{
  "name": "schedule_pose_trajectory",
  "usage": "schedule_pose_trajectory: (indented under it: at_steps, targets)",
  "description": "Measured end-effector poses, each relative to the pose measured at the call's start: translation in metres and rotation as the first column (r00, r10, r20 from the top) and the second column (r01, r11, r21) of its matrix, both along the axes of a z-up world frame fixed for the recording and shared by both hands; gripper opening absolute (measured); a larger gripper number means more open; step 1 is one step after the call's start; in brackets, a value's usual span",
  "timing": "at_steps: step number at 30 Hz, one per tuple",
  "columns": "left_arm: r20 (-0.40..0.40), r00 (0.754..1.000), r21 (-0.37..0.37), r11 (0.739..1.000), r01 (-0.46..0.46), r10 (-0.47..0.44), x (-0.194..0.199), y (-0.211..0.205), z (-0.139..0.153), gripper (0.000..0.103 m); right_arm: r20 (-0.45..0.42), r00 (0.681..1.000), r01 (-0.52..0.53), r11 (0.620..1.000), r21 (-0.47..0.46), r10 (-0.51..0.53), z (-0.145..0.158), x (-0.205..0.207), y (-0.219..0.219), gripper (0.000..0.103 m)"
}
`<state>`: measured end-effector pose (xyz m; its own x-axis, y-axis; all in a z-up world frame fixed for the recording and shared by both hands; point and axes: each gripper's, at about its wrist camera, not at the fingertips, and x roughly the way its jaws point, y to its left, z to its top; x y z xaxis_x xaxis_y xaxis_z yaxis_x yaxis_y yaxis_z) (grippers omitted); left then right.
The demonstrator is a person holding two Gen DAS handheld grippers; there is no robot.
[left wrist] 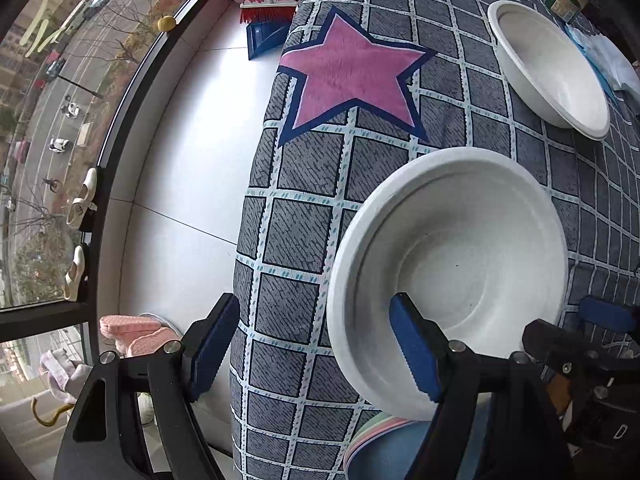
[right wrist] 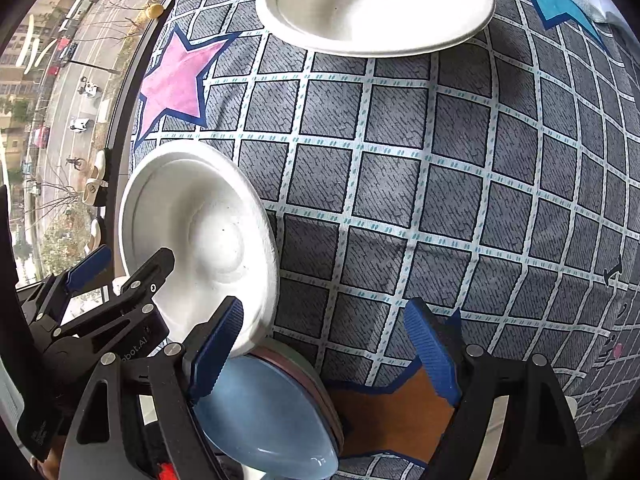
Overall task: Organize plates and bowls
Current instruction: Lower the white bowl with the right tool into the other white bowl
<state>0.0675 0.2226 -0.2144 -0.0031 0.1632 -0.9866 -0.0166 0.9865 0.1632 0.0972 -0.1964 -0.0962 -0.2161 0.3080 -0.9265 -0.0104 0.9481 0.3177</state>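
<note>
Both your tongs gape empty: left gripper (left wrist: 316, 354) straddling the near bowl's (left wrist: 460, 264) rim, right gripper (right wrist: 324, 354) just beside it.

Left wrist: looks steeply down, close over near bowl (left wrist: 448, 276) at the blanket (left wrist: 304, 236) edge.
Right wrist: tilted down, close over blanket (right wrist: 440, 200).
Shared: both bowls (right wrist: 200, 240), pink star (left wrist: 352, 76), window (right wrist: 60, 80).

Your near bowl (left wrist: 460, 264) and far bowl (left wrist: 548, 68) look like matt, faintly grainy paper pulp. The cloth (left wrist: 304, 236) under them is soft, napped fabric. The blue plate (right wrist: 264, 412) is glossy plastic; tool pads (right wrist: 216, 348) are ribbed.
</note>
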Motion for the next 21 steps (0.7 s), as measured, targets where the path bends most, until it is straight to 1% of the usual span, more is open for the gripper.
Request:
schedule_pose_trajectory:
  at_steps: [2, 3, 4, 5, 6, 7, 8, 9, 10, 12, 15, 21]
  targets:
    - [-0.011, 1.0, -0.021, 1.0, 0.004, -0.004, 0.001, 0.0, -0.005, 0.08, -0.016, 1.0, 0.001, 1.0, 0.003, -0.001, -0.006, 0.0, 0.004, 0.084]
    - [-0.015, 1.0, -0.033, 0.999, 0.006, -0.006, 0.002, -0.001, -0.007, 0.073, -0.021, 1.0, 0.001, 1.0, 0.006, -0.001, -0.009, 0.0, 0.007, 0.078]
    - [-0.024, 1.0, -0.042, 0.999, 0.007, -0.008, 0.002, -0.002, -0.009, 0.062, -0.027, 1.0, -0.001, 1.0, 0.009, 0.001, -0.014, 0.002, 0.013, 0.071]
    - [-0.035, 0.999, -0.061, 0.998, 0.005, -0.007, 0.002, -0.003, -0.01, 0.058, -0.032, 0.999, -0.001, 1.0, 0.015, 0.002, -0.016, 0.001, 0.015, 0.067]
    - [-0.035, 0.999, -0.07, 0.998, 0.004, -0.006, 0.003, -0.004, -0.01, 0.053, -0.039, 0.999, 0.004, 0.999, 0.035, -0.003, -0.019, 0.003, 0.019, 0.06]
    - [-0.033, 0.999, -0.074, 0.997, 0.007, -0.01, 0.004, -0.006, -0.009, 0.048, -0.046, 0.999, 0.016, 0.998, 0.058, -0.013, -0.021, 0.003, 0.019, 0.051]
    - [-0.032, 0.999, -0.081, 0.997, 0.015, -0.018, 0.004, -0.009, -0.007, 0.045, -0.055, 0.998, 0.028, 0.997, 0.078, -0.023, -0.023, 0.003, 0.018, 0.047]
    - [-0.034, 0.999, -0.089, 0.996, 0.021, -0.024, 0.005, -0.013, -0.006, 0.039, -0.064, 0.998, 0.035, 0.995, 0.089, -0.029, -0.024, 0.003, 0.019, 0.041]
    - [-0.036, 0.999, -0.095, 0.995, 0.026, -0.029, 0.006, -0.017, -0.005, 0.037, -0.07, 0.997, 0.038, 0.994, 0.099, -0.031, -0.025, 0.004, 0.019, 0.036]
    - [-0.04, 0.998, -0.101, 0.994, 0.037, -0.041, 0.009, -0.027, -0.004, 0.037, -0.062, 0.998, 0.024, 0.995, 0.093, -0.018, -0.024, 0.005, 0.021, 0.033]
    - [-0.046, 0.997, -0.111, 0.992, 0.058, -0.064, 0.009, -0.044, -0.006, 0.037, -0.044, 0.999, -0.002, 0.998, 0.067, 0.005, -0.02, 0.003, 0.016, 0.032]
    - [-0.063, 0.988, -0.126, 0.983, 0.133, -0.142, 0.009, -0.089, -0.009, 0.037, -0.062, 0.997, 0.038, 0.998, 0.05, -0.034, -0.022, 0.001, -0.018, 0.032]
